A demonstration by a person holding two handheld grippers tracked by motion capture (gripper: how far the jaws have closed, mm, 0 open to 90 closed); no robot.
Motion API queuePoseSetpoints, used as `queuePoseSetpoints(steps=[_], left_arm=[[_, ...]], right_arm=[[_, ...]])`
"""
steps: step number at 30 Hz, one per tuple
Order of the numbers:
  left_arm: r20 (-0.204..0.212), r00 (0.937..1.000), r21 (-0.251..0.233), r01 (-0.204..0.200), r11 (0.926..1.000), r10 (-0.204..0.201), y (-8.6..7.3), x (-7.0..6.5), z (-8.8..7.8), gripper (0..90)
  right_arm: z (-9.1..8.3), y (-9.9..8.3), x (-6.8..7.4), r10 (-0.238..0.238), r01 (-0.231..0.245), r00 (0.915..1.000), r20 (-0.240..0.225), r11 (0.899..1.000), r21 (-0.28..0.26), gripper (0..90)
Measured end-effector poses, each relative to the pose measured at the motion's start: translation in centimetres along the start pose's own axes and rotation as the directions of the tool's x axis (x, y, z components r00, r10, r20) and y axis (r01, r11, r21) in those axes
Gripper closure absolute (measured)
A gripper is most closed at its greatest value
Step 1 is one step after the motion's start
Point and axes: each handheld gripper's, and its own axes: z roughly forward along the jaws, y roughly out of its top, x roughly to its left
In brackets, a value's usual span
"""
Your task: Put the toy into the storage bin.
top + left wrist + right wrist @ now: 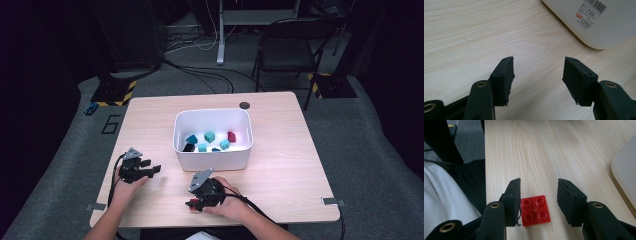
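At a pale wooden table (280, 165), the left gripper (150, 169) rests near the left edge, its jaws parted with nothing but bare wood between them; the left gripper view adds the barcode label on the wall of the white bin (599, 22). Toward the near edge, the right gripper (196, 204) hangs over a red brick (534, 210). The right gripper view shows four studs on the brick, which lies flat between open jaws, against the left pad and clear of the right. From the high view, teal, black and red blocks (209, 136) lie inside the bin.
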Motion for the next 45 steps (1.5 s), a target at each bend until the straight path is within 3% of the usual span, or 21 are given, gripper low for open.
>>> queuePoseSetpoints(steps=[12,18,27,36,45], left_arm=[[-0.011,0.9999,-0.014,0.005,0.9999,-0.005,0.0,0.0,-0.1,40.1],[-0.044,0.9990,-0.014,0.005,0.9999,-0.006,0.1,0.2,-0.2,31.9],[-0.058,0.9981,-0.011,0.018,0.9998,-0.019,0.2,0.2,-0.1,23.8],[-0.069,0.9976,0.000,0.007,1.0000,-0.007,0.2,0.2,-0.1,20.3],[-0.072,0.9973,0.007,0.014,0.9999,-0.014,0.2,0.3,-0.2,20.0]], right_arm=[[1.2,-1.2,0.1,-0.004,0.005,0.9996,-0.027,0.999,0.046,53.3],[1.7,-1.5,0.1,0.004,-0.002,0.9994,-0.034,0.998,0.067,55.0],[1.8,-1.5,0.2,-0.014,0.016,0.9995,-0.027,0.997,0.076,58.1],[1.5,-1.2,0.1,-0.011,0.013,0.9996,-0.028,0.997,0.080,58.4],[-0.1,-0.4,-0.4,0.007,-0.006,0.9998,-0.016,0.998,0.064,58.5]])
